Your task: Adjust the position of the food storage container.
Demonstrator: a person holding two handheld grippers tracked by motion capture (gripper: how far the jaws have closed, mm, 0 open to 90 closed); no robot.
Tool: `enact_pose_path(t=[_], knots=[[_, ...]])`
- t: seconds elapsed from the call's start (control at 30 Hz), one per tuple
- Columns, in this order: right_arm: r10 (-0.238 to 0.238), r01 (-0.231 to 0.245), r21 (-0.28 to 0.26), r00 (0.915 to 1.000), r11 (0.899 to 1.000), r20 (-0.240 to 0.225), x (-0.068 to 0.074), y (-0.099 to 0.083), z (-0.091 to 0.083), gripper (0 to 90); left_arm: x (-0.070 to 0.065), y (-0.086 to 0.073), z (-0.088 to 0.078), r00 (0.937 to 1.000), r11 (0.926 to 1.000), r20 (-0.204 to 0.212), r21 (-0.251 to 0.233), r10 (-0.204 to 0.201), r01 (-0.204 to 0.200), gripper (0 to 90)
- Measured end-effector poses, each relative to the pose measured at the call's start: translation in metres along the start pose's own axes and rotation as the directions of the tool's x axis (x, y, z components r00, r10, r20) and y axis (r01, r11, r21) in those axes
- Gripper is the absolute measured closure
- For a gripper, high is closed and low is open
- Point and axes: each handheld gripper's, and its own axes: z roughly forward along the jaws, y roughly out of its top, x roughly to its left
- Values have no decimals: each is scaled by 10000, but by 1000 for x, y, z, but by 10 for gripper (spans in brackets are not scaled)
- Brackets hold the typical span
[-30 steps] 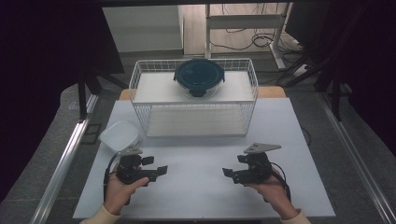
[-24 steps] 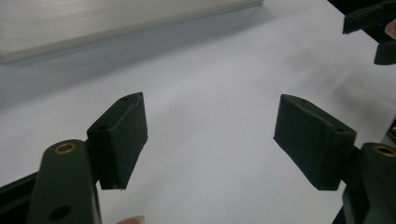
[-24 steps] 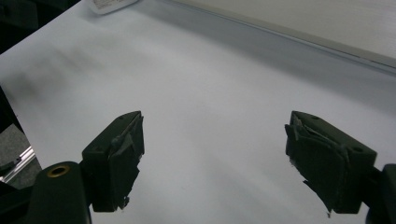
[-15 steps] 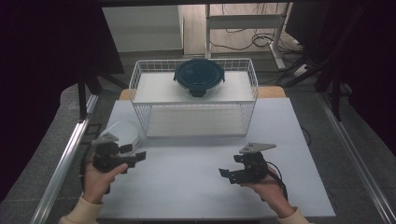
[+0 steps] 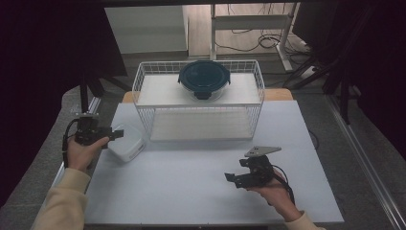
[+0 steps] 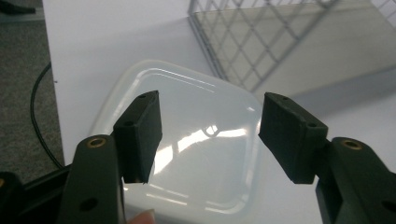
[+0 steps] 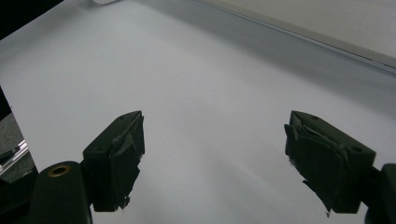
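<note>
Two tongs are in play, and neither holds anything yet. Left tongs (image 6: 210, 140) hover over the translucent white square plastic container (image 5: 125, 142), which lies on the white worktop (image 5: 191, 191) just beside the left front corner of the white wire rack (image 5: 198, 103); their jaws have just been closing, still apart, pads clear of the lid (grasp and lift remain, I judge). Right tongs (image 5: 233, 178), well apart from the rack's front, rest spread wide over bare worktop, hand low and level.
</note>
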Motion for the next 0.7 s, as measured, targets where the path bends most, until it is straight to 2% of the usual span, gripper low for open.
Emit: enact_pose_path(t=[0.13, 0.2, 0.27, 0.37, 0.5, 0.57, 0.7], knots=[[13, -13, 2, 10000, 10000, 33, 0, 0, 0, 190, 16, 11, 10, 9962, 9990, -765, 218, 418, -403, 439], [3, -4, 5, 10000, 10000, 28, 0, 0, 1, 190, 25, 16, 15, 9916, 9986, -1215, 319, 449, -413, 479], [-16, 16, 37, 10000, 10000, 15, 0, -1, 1, 190, 35, 19, 20, 9924, 9990, -1216, 423, 187, -136, 528], [-50, 49, 80, 10000, 10000, 39, 1, -1, 3, 190, 43, 22, 31, 9875, 9955, -1542, 927, 336, -194, 618], [81, -81, 9, 9998, 10000, 191, -1, -3, 4, 199, 50, 26, 41, 9833, 9960, -1795, 879, 306, -150, 770], [131, -131, 30, 9997, 9999, 200, -1, -4, 5, 200, 54, 27, 45, 9778, 9926, -2020, 1169, 562, -329, 826], [193, -195, 65, 9995, 9998, 269, -3, -5, 6, 200, 59, 27, 54, 9743, 9866, -2106, 1563, 797, -469, 887]])
